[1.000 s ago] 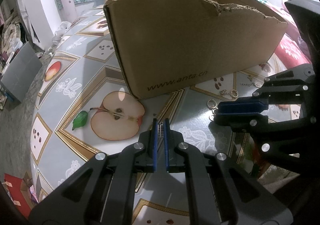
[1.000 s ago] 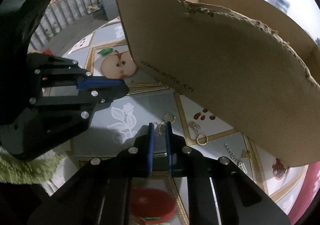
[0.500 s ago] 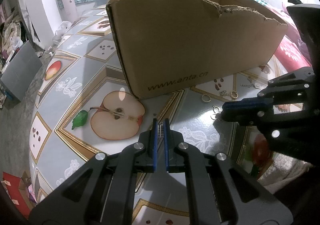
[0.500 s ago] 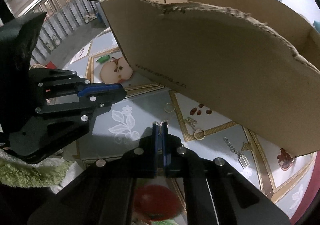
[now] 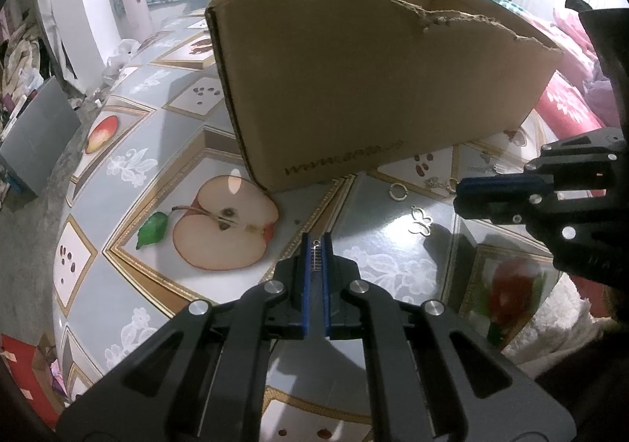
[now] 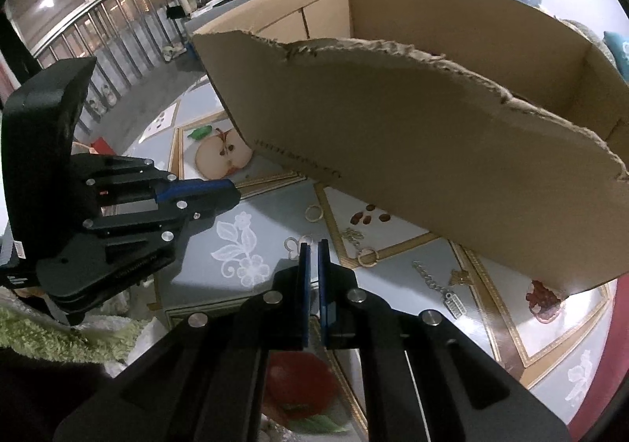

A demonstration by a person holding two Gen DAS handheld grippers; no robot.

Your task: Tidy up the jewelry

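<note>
Both grippers point(image 5: 315, 245) point(image 6: 312, 248) tilted downward, jaws pinched.

Both wrist cameras look steeply down, close to the cardboard box point(image 5: 373, 88): the left view from its left front corner, the right view from its torn front wall point(image 6: 412, 151); both share the tabletop point(image 5: 118, 151) before it.
</note>
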